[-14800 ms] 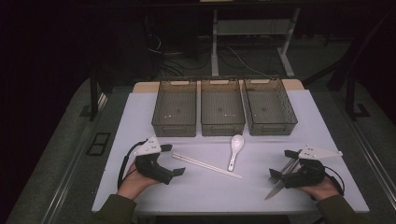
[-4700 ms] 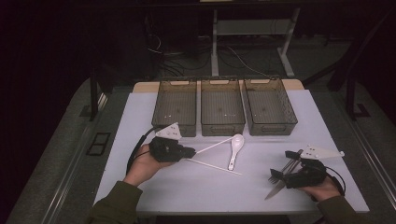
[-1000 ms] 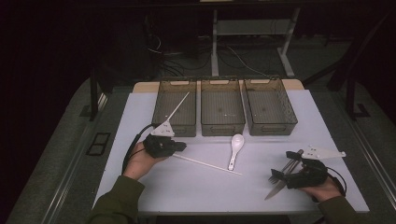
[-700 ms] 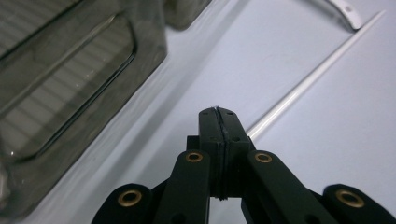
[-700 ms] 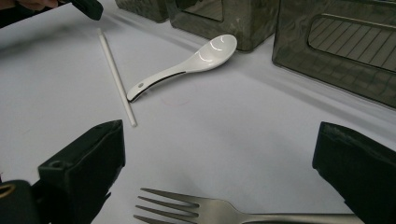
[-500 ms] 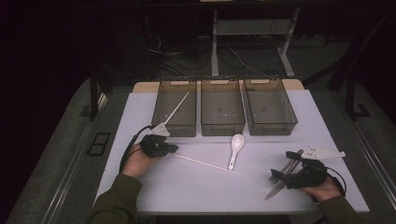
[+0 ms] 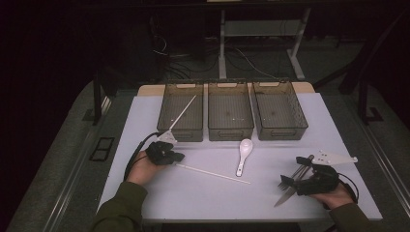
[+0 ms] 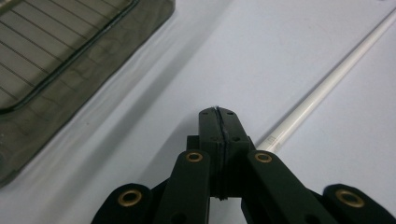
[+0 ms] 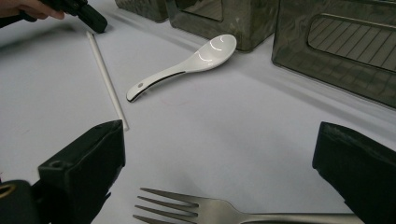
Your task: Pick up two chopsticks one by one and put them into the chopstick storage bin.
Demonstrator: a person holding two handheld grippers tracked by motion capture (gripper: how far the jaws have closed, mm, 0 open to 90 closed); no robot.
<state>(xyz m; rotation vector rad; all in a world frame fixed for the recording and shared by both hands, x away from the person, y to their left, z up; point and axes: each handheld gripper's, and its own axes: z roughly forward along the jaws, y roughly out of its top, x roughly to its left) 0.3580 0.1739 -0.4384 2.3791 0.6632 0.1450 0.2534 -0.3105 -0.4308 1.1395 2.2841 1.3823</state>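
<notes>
My left gripper (image 7: 180,156) rests low over the white mat with its jaws shut and nothing between them; in the left gripper view (image 8: 218,113) its tip is just left of one end of a white chopstick (image 8: 327,88). That chopstick (image 7: 212,174) lies flat on the mat. A second white chopstick (image 7: 183,114) leans in the left bin (image 7: 167,108). A white spoon (image 7: 244,153) lies in front of the middle bin. My right gripper (image 7: 294,172) stands open near the front right, and a metal fork (image 9: 205,210) lies on the mat between its jaws (image 9: 219,140), touching neither.
Three dark see-through bins stand in a row at the back: left, middle (image 7: 230,128) and right (image 7: 302,116). A knife (image 7: 284,197) lies beside the fork near the right hand. The mat's front edge is close to both hands.
One of the two chopsticks has gone from the mat into the left bin. Over the last second the left gripper has sunk toward the mat by the remaining chopstick's end. The right hand has kept still.
</notes>
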